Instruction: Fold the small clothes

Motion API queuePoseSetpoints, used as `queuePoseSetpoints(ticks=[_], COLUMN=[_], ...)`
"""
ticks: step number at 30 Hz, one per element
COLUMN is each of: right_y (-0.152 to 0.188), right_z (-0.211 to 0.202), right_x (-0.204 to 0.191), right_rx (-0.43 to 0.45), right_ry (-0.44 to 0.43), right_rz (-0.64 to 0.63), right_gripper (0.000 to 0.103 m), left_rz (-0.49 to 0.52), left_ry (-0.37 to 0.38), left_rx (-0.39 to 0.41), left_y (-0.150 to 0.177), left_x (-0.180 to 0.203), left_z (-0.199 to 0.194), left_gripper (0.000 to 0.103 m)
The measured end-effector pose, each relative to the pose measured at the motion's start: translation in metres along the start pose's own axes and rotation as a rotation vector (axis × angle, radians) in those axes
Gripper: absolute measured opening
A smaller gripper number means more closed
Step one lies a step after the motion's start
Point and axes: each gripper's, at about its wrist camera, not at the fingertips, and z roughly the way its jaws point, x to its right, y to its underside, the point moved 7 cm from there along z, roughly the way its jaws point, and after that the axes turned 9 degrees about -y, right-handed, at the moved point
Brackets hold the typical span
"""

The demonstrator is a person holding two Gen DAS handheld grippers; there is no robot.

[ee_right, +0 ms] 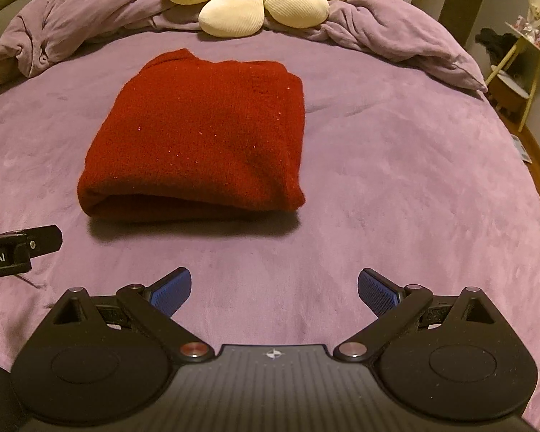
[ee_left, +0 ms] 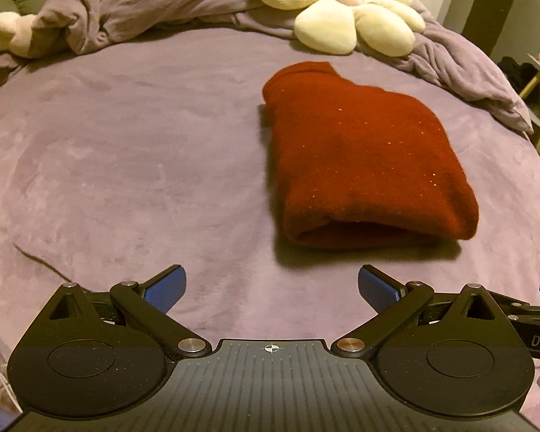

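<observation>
Seemingly fold done: red garment point(ee_right: 198, 136) lies as thick bundle on bed point(ee_right: 396, 180), ahead of both tongs, clear of them. Left tongs point(ee_left: 271, 289) wide, empty; right tongs point(ee_right: 274, 291) wide, empty. Next: judge whether bundle needs tidying, else fetch another piece.

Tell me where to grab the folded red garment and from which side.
Grip the red garment at its near rolled edge, coming in low from the front. That edge bulges off the purple blanket and faces both open grippers: left, right.
</observation>
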Motion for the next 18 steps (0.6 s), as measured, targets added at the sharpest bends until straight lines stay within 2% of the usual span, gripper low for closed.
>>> queuePoseSetpoints(ticks=[6, 18], right_y=[-0.0017, -0.0041], right_z=[0.0002, -0.0011], right_x=[-0.0016, 0.0026], right_rx=[0.002, 0.0], right_ry=[-0.001, -0.019], right_rz=[-0.013, 0.009], right_gripper=[0.099, 0.099], left_rz=[0.02, 0.037], left_ry=[-0.035, -0.008], left_rx=[-0.003, -0.009], left_y=[-0.0003, -0.0002], left_x=[-0.0001, 0.006], left_z=[0.0027, 0.0004], left_gripper=[0.103, 0.103])
